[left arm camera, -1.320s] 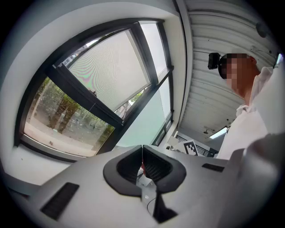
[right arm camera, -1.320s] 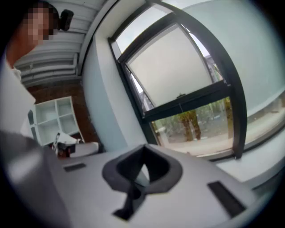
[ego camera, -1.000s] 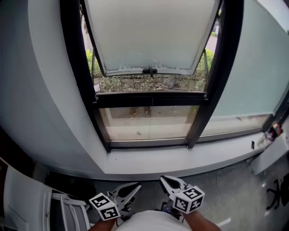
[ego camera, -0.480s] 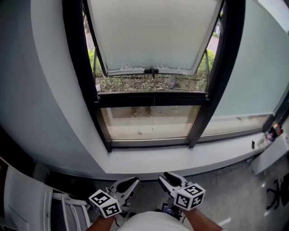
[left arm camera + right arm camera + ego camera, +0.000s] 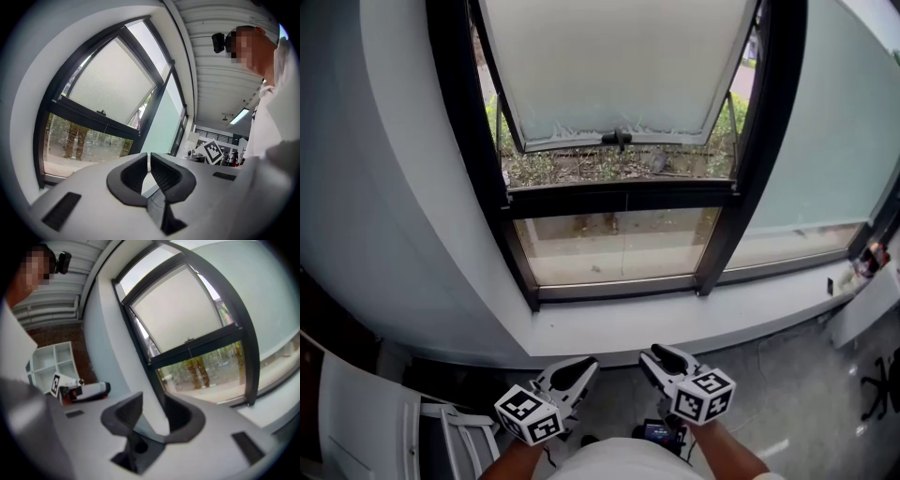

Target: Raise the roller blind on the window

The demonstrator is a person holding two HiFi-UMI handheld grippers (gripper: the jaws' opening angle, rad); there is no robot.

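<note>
My left gripper [image 5: 584, 364]: jaws together, empty | my right gripper [image 5: 651, 354]: jaws opening, empty | blind [image 5: 619, 66]: seemingly covers top of window [image 5: 617, 199]

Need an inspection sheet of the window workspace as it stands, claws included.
surface: white window sill, nothing on its middle stretch.
job's things: off-white panel fills the top of the black window frame; blind or frosted sash, I cannot tell. Small black handle at its lower edge.
clutter: small objects at the sill's right end, too small to name.
grippers: left claw shut, empty; right claw opening, nothing between.
cables: nothing seen.
surroundings: grey floor; white furniture lower left.
</note>
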